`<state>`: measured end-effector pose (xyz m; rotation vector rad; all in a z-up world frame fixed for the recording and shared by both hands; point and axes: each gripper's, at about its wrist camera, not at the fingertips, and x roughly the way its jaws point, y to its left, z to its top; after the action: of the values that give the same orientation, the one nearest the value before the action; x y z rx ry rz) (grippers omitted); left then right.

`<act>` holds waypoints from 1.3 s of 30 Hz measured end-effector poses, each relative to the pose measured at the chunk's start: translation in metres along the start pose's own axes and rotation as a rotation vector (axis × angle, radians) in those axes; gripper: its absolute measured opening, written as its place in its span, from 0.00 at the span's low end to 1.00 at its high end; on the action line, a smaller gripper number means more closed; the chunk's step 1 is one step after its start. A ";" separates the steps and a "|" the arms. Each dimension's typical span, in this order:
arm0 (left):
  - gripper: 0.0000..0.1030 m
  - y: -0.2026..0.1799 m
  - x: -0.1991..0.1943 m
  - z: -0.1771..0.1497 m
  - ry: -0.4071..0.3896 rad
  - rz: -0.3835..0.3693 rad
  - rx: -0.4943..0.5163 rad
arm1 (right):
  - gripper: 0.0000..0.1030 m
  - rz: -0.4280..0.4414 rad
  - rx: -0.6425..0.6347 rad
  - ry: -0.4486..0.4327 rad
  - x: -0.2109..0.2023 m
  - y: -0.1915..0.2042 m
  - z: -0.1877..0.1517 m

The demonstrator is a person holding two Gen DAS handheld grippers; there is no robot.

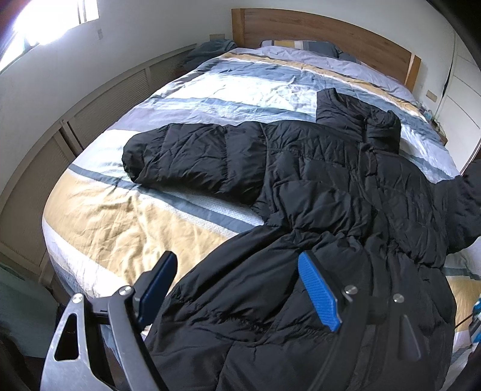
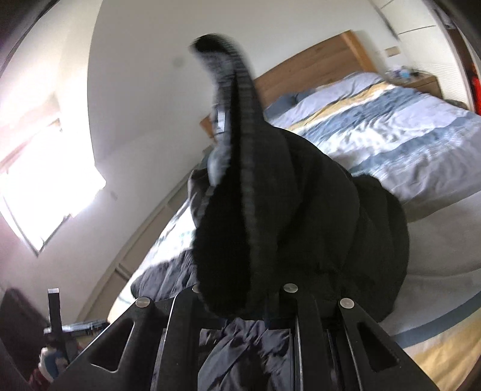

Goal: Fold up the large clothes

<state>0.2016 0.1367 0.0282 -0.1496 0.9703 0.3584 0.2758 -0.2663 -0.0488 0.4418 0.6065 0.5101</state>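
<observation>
A black puffer coat (image 1: 315, 186) lies spread on the striped bed (image 1: 120, 222), collar toward the headboard and one sleeve (image 1: 180, 156) stretched out to the left. My left gripper (image 1: 237, 285) hovers open over the coat's lower part, and its blue pads (image 1: 318, 291) stand wide apart and press on nothing. The other sleeve (image 1: 463, 207) lifts off the bed at the right edge. In the right wrist view, my right gripper (image 2: 240, 306) is shut on that sleeve (image 2: 300, 225). The ribbed cuff (image 2: 237, 120) sticks up, blurred, and the fabric hides the fingertips.
A wooden headboard (image 1: 315, 33) and pillows (image 1: 300, 46) stand at the far end. Slatted panels (image 1: 99, 102) run along the left wall under a bright window (image 1: 45, 24). A nightstand (image 2: 418, 82) sits beside the headboard. Clutter (image 2: 60, 346) stands on the floor by the bed's foot.
</observation>
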 end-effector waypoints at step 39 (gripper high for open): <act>0.80 0.008 -0.017 -0.024 0.003 -0.023 0.007 | 0.20 0.007 -0.186 0.410 0.038 0.037 -0.087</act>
<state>0.1716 0.1337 0.0295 -0.1550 0.9724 0.3343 0.2360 -0.1950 -0.1090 0.1612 0.9415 0.6646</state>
